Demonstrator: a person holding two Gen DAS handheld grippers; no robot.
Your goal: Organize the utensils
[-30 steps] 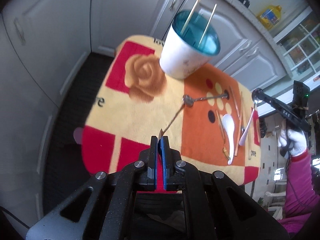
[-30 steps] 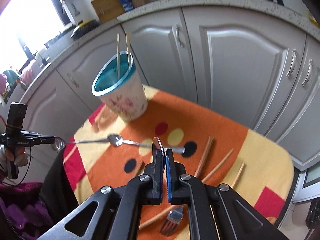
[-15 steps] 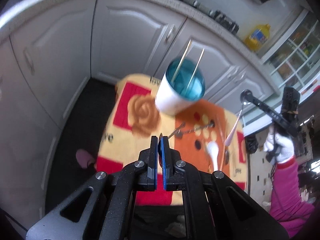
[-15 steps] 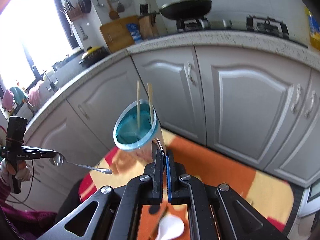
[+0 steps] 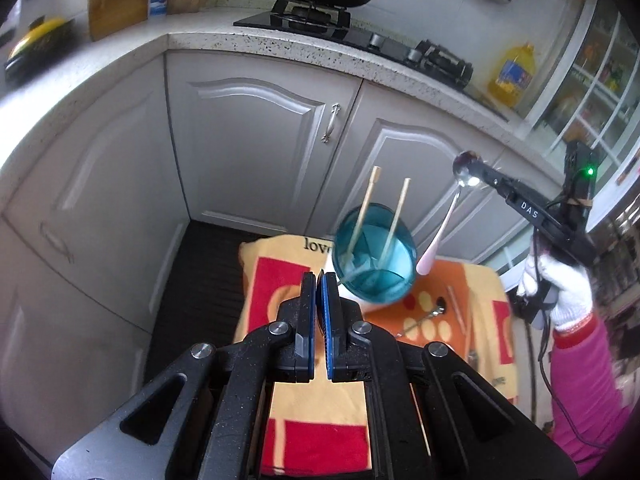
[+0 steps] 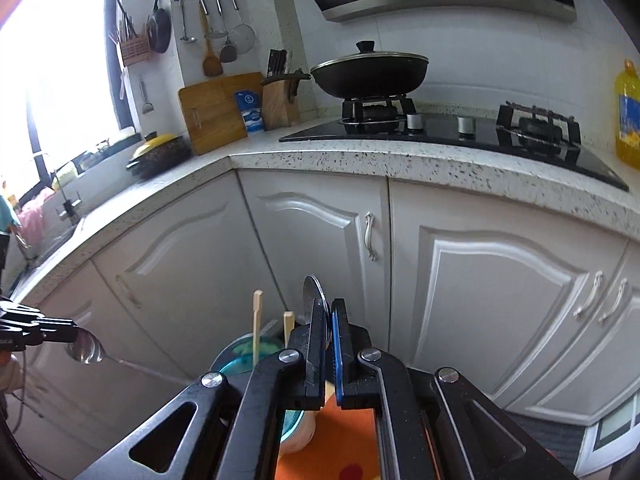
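Left tongs (image 5: 320,280): jaws nearly together, gripping the thin handle of a metal spoon (image 6: 86,350) whose bowl sits at the tips.
Right tongs (image 6: 328,312): pinched on a pink-handled spoon (image 5: 440,232) by its bowl, handle hanging down just beside the cup's rim.
Cup (image 5: 374,258): teal inside, on the far edge of the patterned cloth (image 5: 316,412), two chopsticks (image 5: 362,212) leaning in it.
Loose utensils (image 5: 434,314): on the cloth's right side, well below both tongs.

Black lidded frying pan (image 6: 370,68) on black gas hob (image 6: 460,130); wooden chopping board (image 6: 214,112); yellow oil bottle (image 5: 512,76); white cabinet doors (image 6: 500,300).
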